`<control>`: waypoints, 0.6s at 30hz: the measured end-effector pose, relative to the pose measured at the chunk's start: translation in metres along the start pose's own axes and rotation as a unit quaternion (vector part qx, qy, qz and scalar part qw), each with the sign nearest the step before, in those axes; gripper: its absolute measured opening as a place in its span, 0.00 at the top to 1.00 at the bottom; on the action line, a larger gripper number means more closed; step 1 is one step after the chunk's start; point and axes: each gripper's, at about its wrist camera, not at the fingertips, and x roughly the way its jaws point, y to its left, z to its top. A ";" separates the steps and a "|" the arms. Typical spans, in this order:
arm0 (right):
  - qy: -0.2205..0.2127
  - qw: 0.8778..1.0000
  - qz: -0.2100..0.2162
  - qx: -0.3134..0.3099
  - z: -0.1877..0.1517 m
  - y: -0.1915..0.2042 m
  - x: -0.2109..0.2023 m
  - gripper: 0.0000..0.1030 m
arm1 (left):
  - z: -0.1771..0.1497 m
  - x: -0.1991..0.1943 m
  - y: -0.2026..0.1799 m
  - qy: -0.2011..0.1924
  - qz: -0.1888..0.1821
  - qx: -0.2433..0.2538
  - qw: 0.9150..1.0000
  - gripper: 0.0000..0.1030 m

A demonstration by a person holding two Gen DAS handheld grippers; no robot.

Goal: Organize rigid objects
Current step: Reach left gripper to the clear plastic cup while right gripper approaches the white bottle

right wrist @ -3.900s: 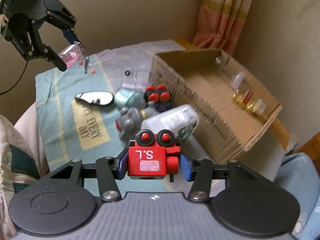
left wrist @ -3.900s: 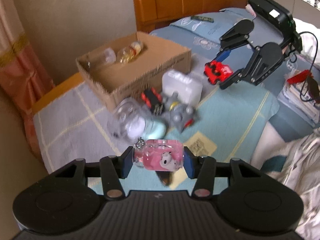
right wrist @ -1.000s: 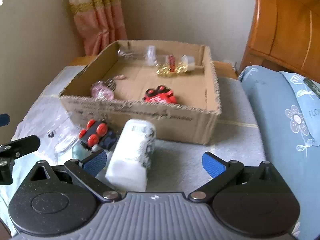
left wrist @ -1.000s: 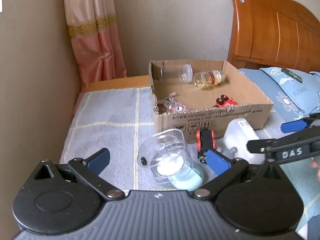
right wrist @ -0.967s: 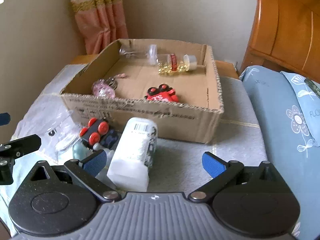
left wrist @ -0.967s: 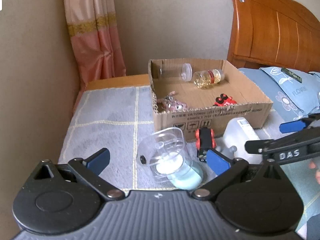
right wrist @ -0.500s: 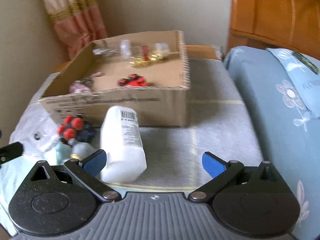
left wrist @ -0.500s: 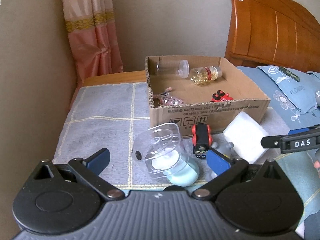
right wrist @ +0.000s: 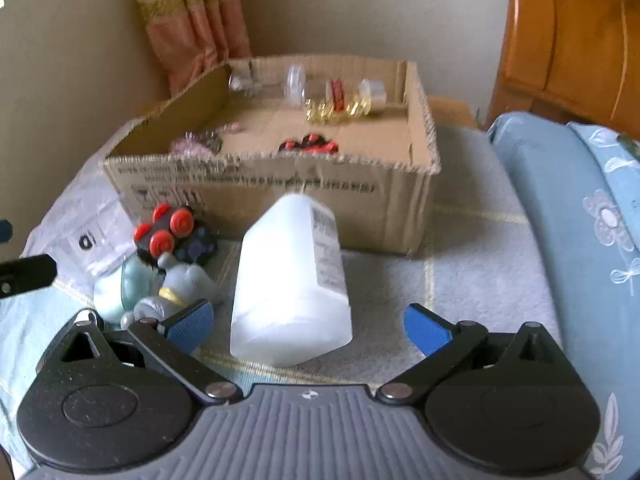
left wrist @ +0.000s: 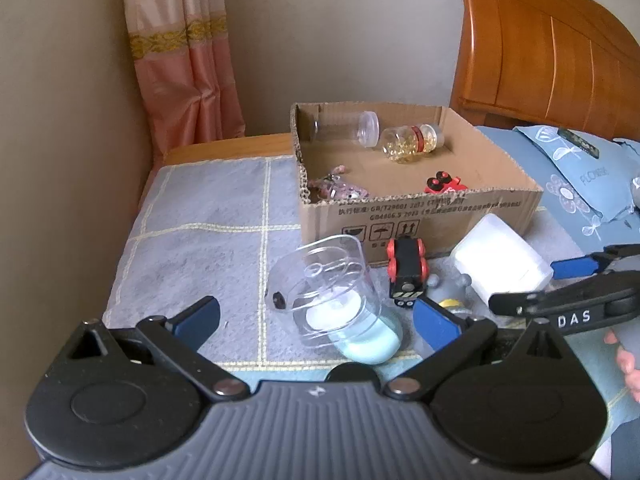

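Both tongs spread wide and carrying nothing as we look in: our left tongs (left wrist: 316,314) frame the clear plastic container (left wrist: 328,292), our right tongs (right wrist: 306,322) frame the white bottle (right wrist: 290,280).

That white bottle lies on its side on the grey blanket (right wrist: 460,276), base toward us, just in front of the cardboard box (right wrist: 280,196). It looks stiff and smooth, probably light, though we cannot tell whether anything is in it. Its flat sides give the pads something square to bite, so we'd close across the body near the base, not on the rounded shoulder, where it could squirt free.

The clear plastic container leans on its side over a pale blue piece (left wrist: 370,346). Thin, hard, slick walls, likely to flex or crack if pinched hard, so a gentle squeeze across the widest part seems wise.

Between them sit the black-and-red toy train (left wrist: 406,270) and a grey figurine (right wrist: 176,292), touching one another, small and solid, easy enough to nudge by accident.

Inside the box already: a clear jar (left wrist: 348,128), a jar of yellow capsules (left wrist: 412,142), a pink charm (left wrist: 340,188) and a red toy (left wrist: 444,184).
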 end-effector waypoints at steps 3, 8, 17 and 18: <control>0.008 0.999 -0.016 -0.036 -0.005 0.007 0.005 0.00 | -0.003 0.003 0.001 0.005 -0.004 0.002 1.000 0.01; 0.009 0.999 -0.020 -0.028 -0.010 -0.010 0.005 0.00 | -0.013 0.008 0.000 0.019 -0.012 0.023 0.999 0.01; 0.016 0.999 -0.036 -0.003 -0.026 -0.040 0.000 0.00 | -0.036 0.010 0.002 0.043 -0.058 0.053 0.996 0.01; 0.017 0.999 -0.048 -0.008 -0.028 -0.041 0.001 0.00 | -0.038 0.011 0.002 0.045 -0.060 0.056 0.996 0.01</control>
